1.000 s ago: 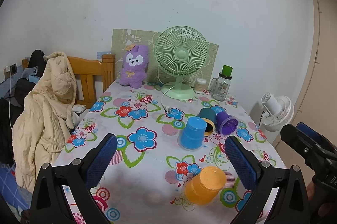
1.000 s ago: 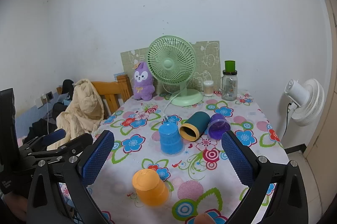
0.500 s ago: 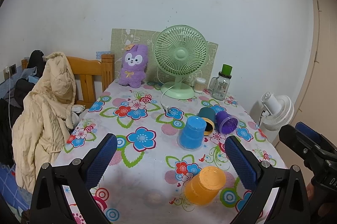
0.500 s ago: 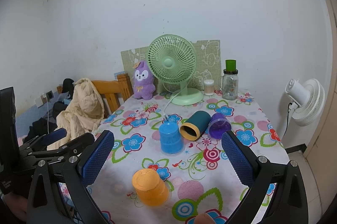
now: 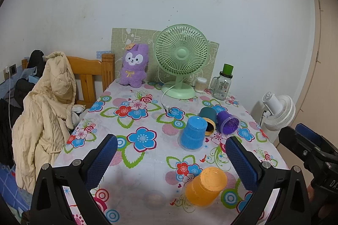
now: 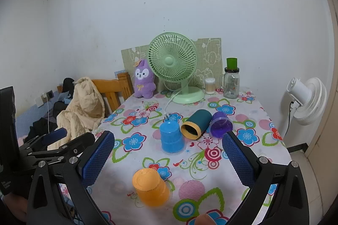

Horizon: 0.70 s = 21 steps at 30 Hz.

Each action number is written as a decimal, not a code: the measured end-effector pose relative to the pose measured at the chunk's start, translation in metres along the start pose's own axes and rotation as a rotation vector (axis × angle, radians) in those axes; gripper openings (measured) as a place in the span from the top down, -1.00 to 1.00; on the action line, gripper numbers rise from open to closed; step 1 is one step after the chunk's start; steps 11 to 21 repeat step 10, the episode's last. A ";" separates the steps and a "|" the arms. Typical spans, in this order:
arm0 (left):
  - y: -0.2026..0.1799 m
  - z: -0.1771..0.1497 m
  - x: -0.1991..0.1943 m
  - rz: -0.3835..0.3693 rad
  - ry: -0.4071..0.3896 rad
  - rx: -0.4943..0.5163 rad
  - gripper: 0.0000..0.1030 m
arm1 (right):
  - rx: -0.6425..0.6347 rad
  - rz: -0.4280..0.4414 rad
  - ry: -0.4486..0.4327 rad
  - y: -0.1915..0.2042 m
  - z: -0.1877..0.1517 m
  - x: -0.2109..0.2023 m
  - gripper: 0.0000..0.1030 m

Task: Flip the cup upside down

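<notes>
Left wrist view shows the left gripper released, jaws spread wide and empty above the floral tablecloth. An orange cup stands upside down at 5 o'clock, a blue cup inverted at 1 o'clock. Beyond it lie a teal cup and purple cup, apparently touching. Right gripper likewise gapes empty.

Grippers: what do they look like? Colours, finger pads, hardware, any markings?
Both match: the left gripper and right gripper have matte black angular plastic arms with silver screws. The fingers carry long blue pads with a fine mesh-like grip texture. The right gripper's body shows partial white lettering, unreadable. No cables visible. Bare skin shows at the frame's bottom edge.
</notes>
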<state>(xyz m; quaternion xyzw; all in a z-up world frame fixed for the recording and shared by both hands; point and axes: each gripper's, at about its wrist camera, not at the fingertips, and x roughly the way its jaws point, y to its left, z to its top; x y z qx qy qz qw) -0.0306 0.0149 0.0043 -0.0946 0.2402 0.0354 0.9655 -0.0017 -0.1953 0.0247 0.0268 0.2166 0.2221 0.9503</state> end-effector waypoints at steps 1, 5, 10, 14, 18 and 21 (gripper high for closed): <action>0.000 0.000 0.000 0.000 -0.001 0.001 -1.00 | 0.000 -0.001 0.000 0.000 -0.001 0.000 -0.99; 0.000 0.000 0.000 -0.004 -0.001 -0.002 -1.00 | 0.002 0.001 0.002 0.001 -0.001 0.000 -0.99; 0.001 -0.001 0.000 -0.003 -0.009 0.004 -1.00 | 0.003 0.000 0.002 0.000 -0.001 0.001 -0.99; 0.001 -0.001 0.000 -0.003 -0.009 0.004 -1.00 | 0.003 0.000 0.002 0.000 -0.001 0.001 -0.99; 0.001 -0.001 0.000 -0.003 -0.009 0.004 -1.00 | 0.003 0.000 0.002 0.000 -0.001 0.001 -0.99; 0.001 -0.001 0.000 -0.003 -0.009 0.004 -1.00 | 0.003 0.000 0.002 0.000 -0.001 0.001 -0.99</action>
